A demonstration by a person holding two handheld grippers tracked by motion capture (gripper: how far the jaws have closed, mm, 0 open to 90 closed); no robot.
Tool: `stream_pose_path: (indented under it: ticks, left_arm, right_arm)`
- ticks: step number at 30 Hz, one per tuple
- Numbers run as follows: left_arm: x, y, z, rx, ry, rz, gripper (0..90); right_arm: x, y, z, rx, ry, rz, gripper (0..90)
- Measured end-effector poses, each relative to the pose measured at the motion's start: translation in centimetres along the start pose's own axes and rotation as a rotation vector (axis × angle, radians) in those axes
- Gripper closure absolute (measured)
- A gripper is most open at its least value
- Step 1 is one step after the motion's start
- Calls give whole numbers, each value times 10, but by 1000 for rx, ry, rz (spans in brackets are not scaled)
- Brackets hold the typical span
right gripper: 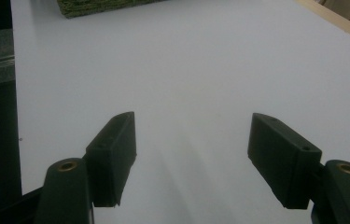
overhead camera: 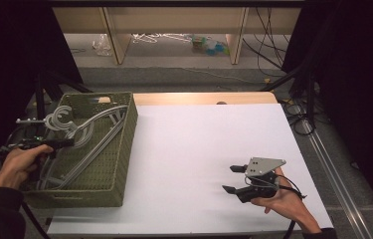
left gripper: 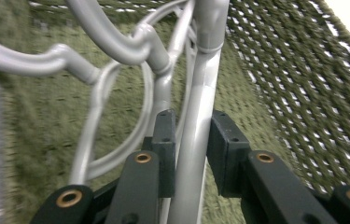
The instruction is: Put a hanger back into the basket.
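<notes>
straddling a grey hanger (left gripper: pixel 196 140), left gripper (left gripper: pixel 191 140), seemingly touching

**Hidden, cropped and blurred parts of the scene**

In the left gripper view, the grey hanger bar (left gripper: pixel 196 140) is cut off by the top and bottom edges, and whether the pads press on it cannot be told. The green basket (left gripper: pixel 284 84) weave is blurred at the left. In the high view, the left gripper (overhead camera: pixel 67 143) tips are lost among the hangers (overhead camera: pixel 87 132). The small items on the floor (overhead camera: pixel 206 45) are too small to be identified.
</notes>
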State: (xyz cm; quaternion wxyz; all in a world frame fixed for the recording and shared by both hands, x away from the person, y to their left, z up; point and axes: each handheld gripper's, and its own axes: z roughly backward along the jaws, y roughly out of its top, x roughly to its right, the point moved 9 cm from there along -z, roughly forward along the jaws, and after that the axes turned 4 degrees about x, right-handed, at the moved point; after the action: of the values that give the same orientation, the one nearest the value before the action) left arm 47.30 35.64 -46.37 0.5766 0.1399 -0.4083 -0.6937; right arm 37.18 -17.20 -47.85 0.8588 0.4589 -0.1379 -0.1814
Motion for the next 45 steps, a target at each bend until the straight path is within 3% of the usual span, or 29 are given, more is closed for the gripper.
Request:
stream_pose_path:
  ticks: [1, 2, 4, 7, 11, 12, 13, 18, 20, 21, 25, 28, 31, 34, 35, 39, 42, 45]
  left_arm:
    - [-1, 0, 0, -2, 19, -16, 733]
    - [-5, -1, 4, -33, 50, -67, 735]
    - [-6, 0, 4, -29, 68, -74, 734]
    - [-10, 2, 6, -27, 133, -107, 741]
    - [-10, 1, 4, -16, 152, -141, 762]
    - [-8, 3, 1, 12, 158, -120, 763]
    - [-9, 1, 3, -24, 158, -155, 765]
    - [-10, 2, 1, -25, 167, -139, 764]
    - [-9, 2, 0, -10, 169, -105, 755]
    - [-11, 2, 1, -27, 176, -125, 739]
    - [-11, 2, 7, -35, 210, -121, 647]
    - [-7, 6, 13, 0, 218, -123, 568]
    - [1, 11, 24, 39, 217, -131, 516]
    - [18, 17, 34, 136, 161, -70, 463]
    - [22, 17, 37, 157, 146, -68, 453]
    - [32, 15, 49, 200, 138, -81, 423]
    - [49, 17, 59, 245, 82, -56, 408]
    - [65, 17, 63, 264, 58, -85, 397]
  right_arm:
    - [0, 0, 0, 1, 0, -1, 331]
    - [0, 0, 0, 1, 0, -1, 331]
    - [0, 0, 0, 1, 0, 0, 331]
    - [0, 1, 0, 10, -5, -2, 331]
    - [0, -1, 0, -2, 0, -2, 331]
    - [0, 0, -1, 6, -3, -2, 331]
    - [1, 0, -1, 6, -4, -2, 331]
    - [1, 0, -1, 7, -7, -4, 330]
    - [1, -1, 1, -1, -2, -6, 331]
    - [1, -1, 1, 1, -3, -7, 330]
    - [3, 1, 1, 21, -15, -11, 314]
    - [3, 1, 2, 17, -16, -16, 309]
    - [4, 1, 1, 30, -25, -24, 303]
    - [5, 1, 1, 24, -32, -32, 298]
    - [6, 2, 0, 37, -43, -37, 296]
    - [7, 2, 0, 44, -55, -57, 293]
    - [8, 2, 0, 46, -61, -63, 292]
    - [8, 1, 1, 36, -65, -71, 290]
